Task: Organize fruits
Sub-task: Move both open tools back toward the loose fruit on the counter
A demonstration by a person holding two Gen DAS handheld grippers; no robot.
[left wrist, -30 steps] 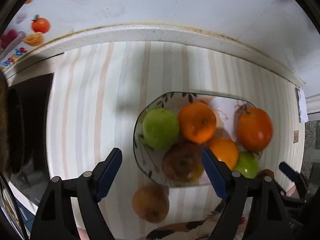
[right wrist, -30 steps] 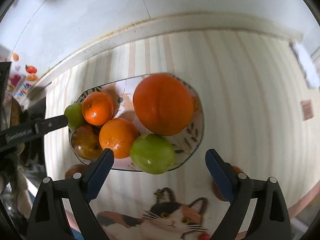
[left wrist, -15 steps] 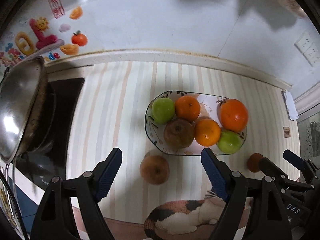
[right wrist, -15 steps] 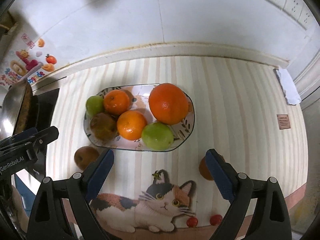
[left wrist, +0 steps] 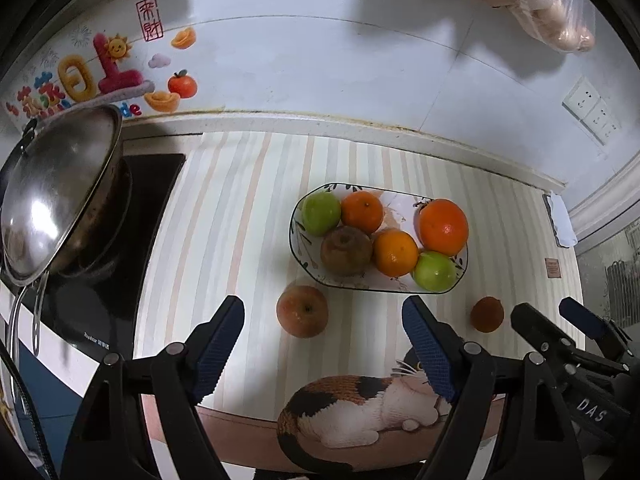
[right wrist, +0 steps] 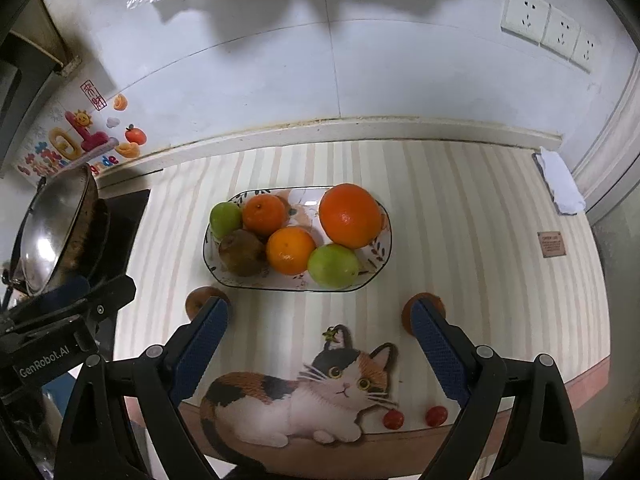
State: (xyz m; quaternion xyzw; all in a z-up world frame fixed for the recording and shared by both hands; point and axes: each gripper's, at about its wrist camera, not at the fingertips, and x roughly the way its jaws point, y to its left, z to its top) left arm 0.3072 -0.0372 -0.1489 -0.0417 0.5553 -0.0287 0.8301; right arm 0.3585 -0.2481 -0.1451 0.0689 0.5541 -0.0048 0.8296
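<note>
A: Where is the left hand-held gripper (left wrist: 323,344)?
B: In its own view it fills the lower part of the frame, its 2 blue-padded fingers (left wrist: 218,346) spread wide with nothing between them.

A: And the right hand-held gripper (right wrist: 318,346)?
B: The same pose in its view: black arms rise from the bottom corners, and the 2 blue fingers (right wrist: 438,354) stand wide apart, gripping nothing.

A: Does either show in the other's view?
B: Yes. The right one sits at the lower right of the left view, and the left one at the middle left edge of the right view, side on.
</note>
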